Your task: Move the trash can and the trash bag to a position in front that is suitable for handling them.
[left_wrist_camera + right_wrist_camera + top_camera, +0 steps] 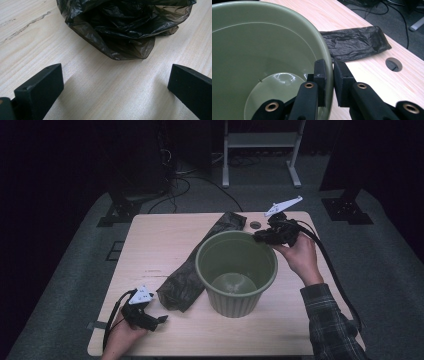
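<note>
A green plastic bin (pixel 236 270) stands upright in the middle of the wooden table (pixel 155 240). My right gripper (pixel 260 237) is shut on the bin's far right rim (pixel 327 60), one jaw inside the wall and one outside. A crumpled black plastic bag (pixel 200 265) lies on the table along the bin's left side, running from the far middle toward the near left. My left gripper (pixel 162 318) rests low near the table's front left corner, open, with bare wood between its jaws. The bag's near end (pixel 125 27) lies just ahead of it, untouched.
A round cable hole (pixel 255 225) sits in the table near its far edge, close to the right gripper. Beyond the table stand a white frame (pixel 260 150) and loose cables on the dark floor. A black cable trails from the right gripper along the table's right edge.
</note>
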{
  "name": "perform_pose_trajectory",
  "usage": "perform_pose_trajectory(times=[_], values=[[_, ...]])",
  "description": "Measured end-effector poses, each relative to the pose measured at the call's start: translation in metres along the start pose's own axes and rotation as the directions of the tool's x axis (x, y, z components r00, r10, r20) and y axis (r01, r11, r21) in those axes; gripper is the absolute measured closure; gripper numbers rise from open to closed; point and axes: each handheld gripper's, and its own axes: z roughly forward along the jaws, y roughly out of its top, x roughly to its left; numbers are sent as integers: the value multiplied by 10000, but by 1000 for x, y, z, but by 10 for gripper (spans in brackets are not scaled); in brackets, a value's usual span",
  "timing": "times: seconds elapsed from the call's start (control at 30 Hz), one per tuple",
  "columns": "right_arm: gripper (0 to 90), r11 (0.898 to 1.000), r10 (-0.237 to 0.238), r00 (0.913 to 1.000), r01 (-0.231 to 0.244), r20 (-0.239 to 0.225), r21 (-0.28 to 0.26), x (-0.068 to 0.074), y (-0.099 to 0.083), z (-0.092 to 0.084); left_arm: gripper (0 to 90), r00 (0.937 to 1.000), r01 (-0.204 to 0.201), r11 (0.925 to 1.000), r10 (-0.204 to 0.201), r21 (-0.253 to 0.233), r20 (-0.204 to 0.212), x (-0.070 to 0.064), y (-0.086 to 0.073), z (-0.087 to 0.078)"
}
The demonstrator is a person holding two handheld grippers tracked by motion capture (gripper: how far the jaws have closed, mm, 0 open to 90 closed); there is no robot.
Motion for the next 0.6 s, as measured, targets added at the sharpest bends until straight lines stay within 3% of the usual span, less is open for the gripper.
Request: perform_pose_trajectory(times=[0.4, 0.5, 0.6], values=[[795, 9999, -73, 9999, 71, -146, -113, 9, 2, 4, 0, 10000, -11, 10000, 11, 4, 6, 0, 0, 0], [577, 9990, 82, 10000, -81, 23, -443, 8, 0, 2, 0, 10000, -4, 10000, 4, -1, 10, 0, 0, 0], [434, 9977, 347, 9994, -342, 79, -588, 5, -3, -2, 0, 10000, -5, 10000, 5, 2, 7, 0, 0, 0]])
